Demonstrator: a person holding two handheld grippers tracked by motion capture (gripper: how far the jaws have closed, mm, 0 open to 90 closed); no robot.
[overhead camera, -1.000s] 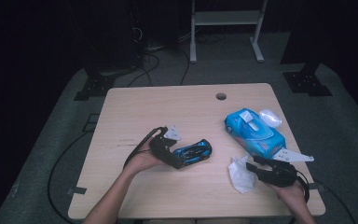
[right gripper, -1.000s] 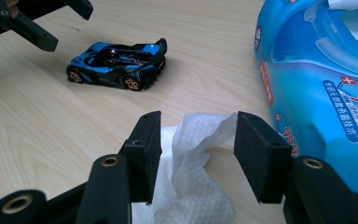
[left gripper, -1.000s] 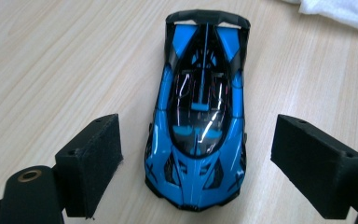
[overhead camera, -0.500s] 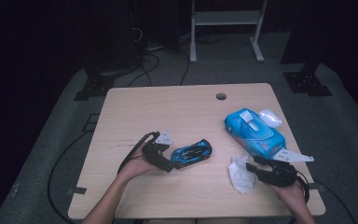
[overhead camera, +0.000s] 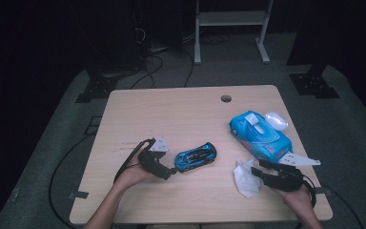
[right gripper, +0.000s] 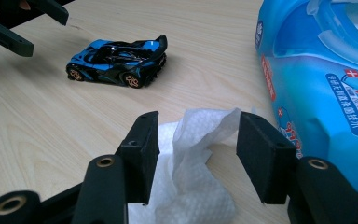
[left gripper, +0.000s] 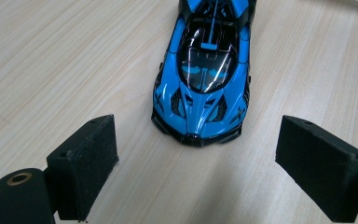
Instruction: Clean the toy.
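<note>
The left gripper (overhead camera: 171, 172) has let go of the toy car (overhead camera: 196, 156) and drawn back, jaws wide.

Bare table (overhead camera: 171, 114) lies open ahead of my left tongs (overhead camera: 170, 172); car (overhead camera: 195, 156) blocks them, pack (overhead camera: 259, 138) crowds my right tongs (overhead camera: 259, 171).

We see that each tool is black, the left tool (overhead camera: 170, 168) and the right tool (overhead camera: 259, 170) alike, each topped by a pale grey three-cornered plate and trailing a thin black cable. Up close, both have two blocky black jaws faced with dull, slightly grainy pads, and brass-coloured rings sit in the round knuckles at the base. We note that the person's forearms are bare, with no sleeve on either.
</note>
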